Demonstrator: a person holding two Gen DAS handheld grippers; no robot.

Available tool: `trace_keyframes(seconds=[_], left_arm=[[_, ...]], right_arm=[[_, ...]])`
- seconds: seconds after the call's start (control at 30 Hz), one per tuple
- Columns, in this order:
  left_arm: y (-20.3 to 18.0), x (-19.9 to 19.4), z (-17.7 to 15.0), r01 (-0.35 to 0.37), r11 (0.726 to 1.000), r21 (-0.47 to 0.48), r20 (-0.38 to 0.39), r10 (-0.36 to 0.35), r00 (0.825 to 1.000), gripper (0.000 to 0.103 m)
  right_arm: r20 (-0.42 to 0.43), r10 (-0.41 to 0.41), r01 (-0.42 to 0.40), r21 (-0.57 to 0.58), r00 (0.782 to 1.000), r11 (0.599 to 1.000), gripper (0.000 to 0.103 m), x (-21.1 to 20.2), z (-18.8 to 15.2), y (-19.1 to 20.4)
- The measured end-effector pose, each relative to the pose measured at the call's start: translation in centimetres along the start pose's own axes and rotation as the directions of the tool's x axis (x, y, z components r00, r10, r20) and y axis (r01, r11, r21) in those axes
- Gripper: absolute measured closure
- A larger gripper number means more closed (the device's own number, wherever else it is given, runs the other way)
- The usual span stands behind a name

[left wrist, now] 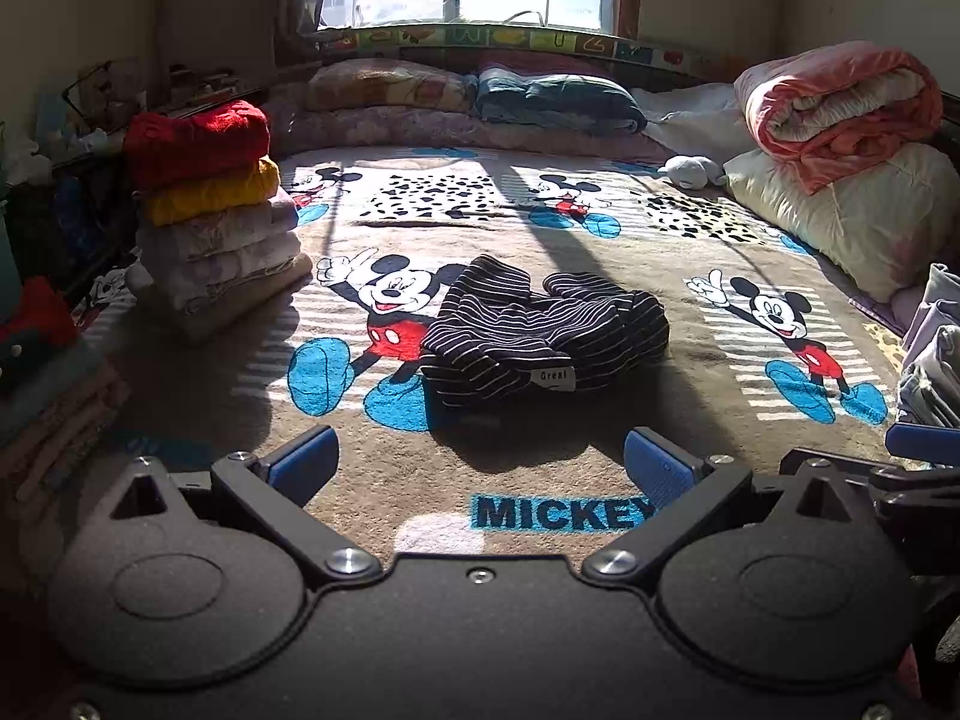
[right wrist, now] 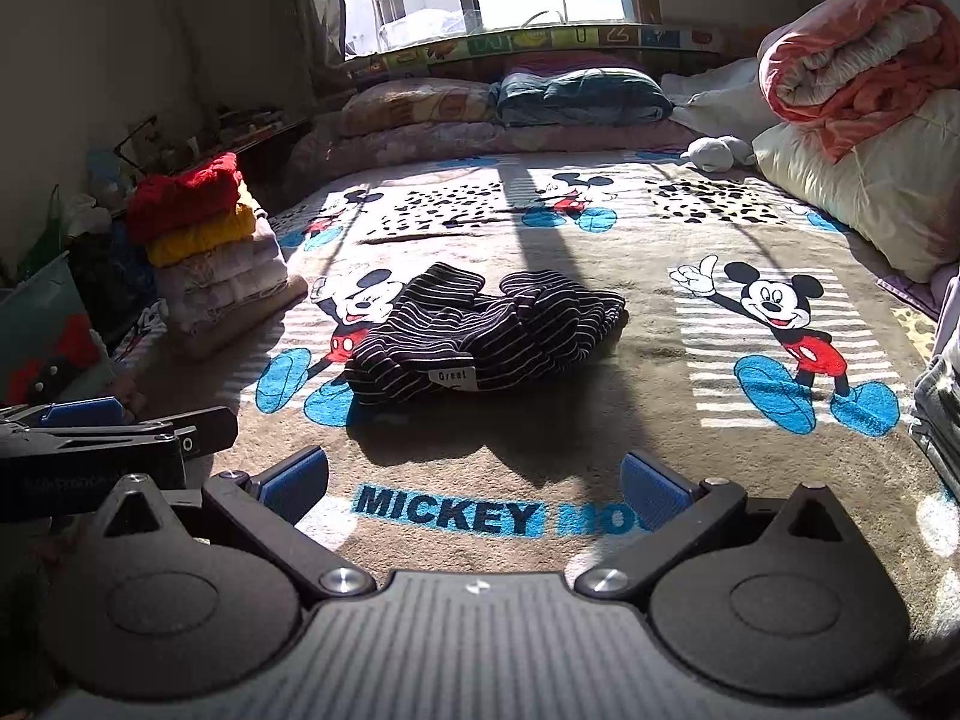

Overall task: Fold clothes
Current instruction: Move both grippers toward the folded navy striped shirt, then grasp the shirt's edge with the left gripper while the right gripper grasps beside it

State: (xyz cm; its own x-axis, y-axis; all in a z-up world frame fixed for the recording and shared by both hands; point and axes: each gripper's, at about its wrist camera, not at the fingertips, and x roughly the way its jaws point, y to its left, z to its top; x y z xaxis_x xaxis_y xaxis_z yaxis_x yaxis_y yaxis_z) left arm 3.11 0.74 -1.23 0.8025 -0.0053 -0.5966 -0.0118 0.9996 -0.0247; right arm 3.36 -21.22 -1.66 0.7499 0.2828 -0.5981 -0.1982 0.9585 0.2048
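Observation:
A black garment with thin white stripes (left wrist: 543,333) (right wrist: 489,327) lies crumpled in the middle of the Mickey Mouse blanket (left wrist: 540,240) (right wrist: 600,276), a white "Great" label facing me. My left gripper (left wrist: 480,468) hovers open in front of it, blue pads spread wide, nothing between them. My right gripper (right wrist: 474,480) is likewise open and empty, just short of the garment. Each gripper shows at the other view's edge: the right gripper's blue finger (left wrist: 924,444) at far right, the left gripper's body (right wrist: 102,438) at far left.
A stack of folded clothes (left wrist: 210,204) (right wrist: 204,240), red and yellow on top, stands at the left. More folded items (left wrist: 42,372) lie nearer left. Loose pale clothes (left wrist: 933,354) (right wrist: 942,396) pile at the right edge. Rolled quilts (left wrist: 840,120) and pillows (left wrist: 474,93) line the back.

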Motion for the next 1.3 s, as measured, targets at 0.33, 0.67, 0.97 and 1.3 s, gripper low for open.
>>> trace_keyframes(seconds=[0.33, 0.67, 0.97, 1.3], left_arm=[[0.0, 3.0, 0.8, 0.001, 1.0, 0.003, -0.023, -0.001, 1.0, 0.0], [1.0, 7.6, 1.9, 0.006, 1.0, 0.004, -0.064, -0.006, 0.998, 0.0], [1.9, 12.4, 2.9, 0.014, 1.0, 0.021, -0.11, -0.012, 0.994, 0.0], [3.3, 18.4, 4.6, 0.062, 0.998, 0.01, -0.153, -0.06, 0.986, 0.0]], right_arm=[[-0.003, 0.005, -0.005, -0.046, 1.0, 0.999, 0.0, 2.9, 0.8, -0.3], [-0.042, 0.005, -0.01, -0.127, 0.999, 0.992, 0.0, 7.8, 2.0, -0.9], [-0.05, 0.019, -0.028, -0.185, 0.999, 0.982, 0.0, 11.9, 4.2, -2.2], [-0.103, 0.169, -0.186, -0.187, 0.98, 0.965, 0.0, 17.3, 7.5, -3.7]])
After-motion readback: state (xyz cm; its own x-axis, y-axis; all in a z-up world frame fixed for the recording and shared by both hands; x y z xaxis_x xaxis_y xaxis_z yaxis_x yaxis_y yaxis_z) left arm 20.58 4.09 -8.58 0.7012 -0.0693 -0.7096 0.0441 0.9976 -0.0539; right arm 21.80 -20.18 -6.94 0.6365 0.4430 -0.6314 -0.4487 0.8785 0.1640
